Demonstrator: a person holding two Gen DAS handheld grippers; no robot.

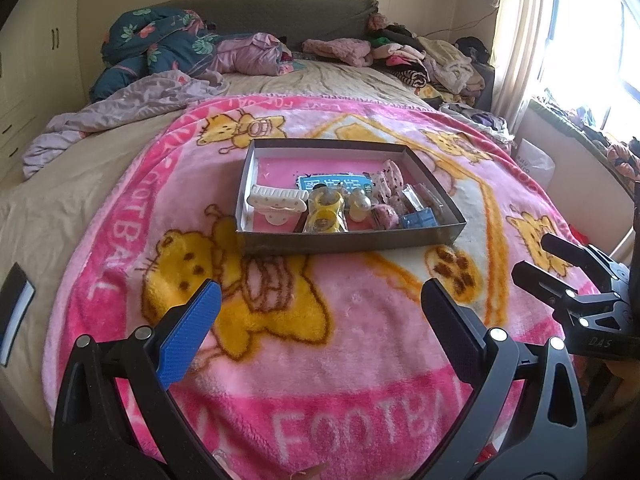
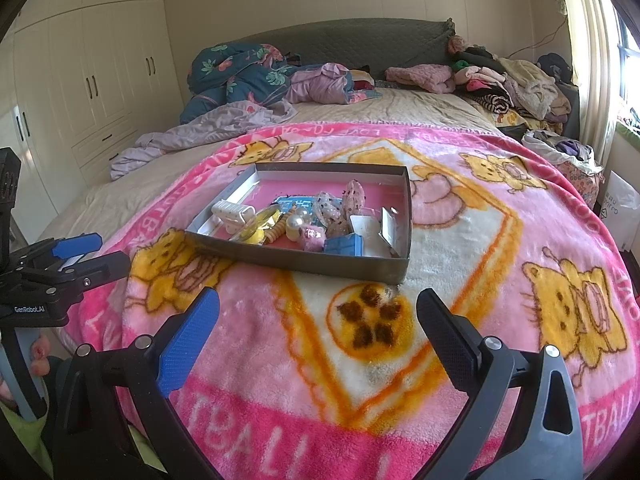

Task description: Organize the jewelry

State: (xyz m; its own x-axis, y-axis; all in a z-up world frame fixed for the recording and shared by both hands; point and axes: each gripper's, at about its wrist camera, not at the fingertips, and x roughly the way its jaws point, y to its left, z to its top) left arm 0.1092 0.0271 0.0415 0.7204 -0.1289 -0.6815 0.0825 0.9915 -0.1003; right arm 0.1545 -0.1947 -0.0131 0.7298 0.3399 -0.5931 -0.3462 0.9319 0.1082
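My left tongs (image 1: 320,316) hover over the pink cartoon blanket (image 1: 340,320) on the bed (image 1: 120,148), their two fingers spread wide apart with nothing between them, and my right tongs (image 2: 318,320) hang the same way, gaping and empty, above the paw-print patch. The grey box (image 1: 352,242) sits on the blanket just ahead of both, its near wall hiding the bottoms of the things heaped against it. Inside I can pick out a white hair claw (image 1: 276,202) at the left, a yellow piece in a clear wrapper (image 1: 325,216), a pearl-like bauble (image 1: 362,202), a small pink lump (image 1: 386,216), a blue packet (image 1: 420,218) and a spotted pink bow (image 1: 390,178); they overlap so much that I cannot tell where one ends and the next begins. A blue printed card (image 1: 332,182) lies under them, its lettering too blurred to read. In the left view, my right tongs show only partly at the right edge, cut off by the frame. Beyond the box, crumpled bedding (image 2: 240,68) and a heap of clothes (image 2: 512,76) crowd the headboard, and the window (image 1: 592,32) is washed out by glare.
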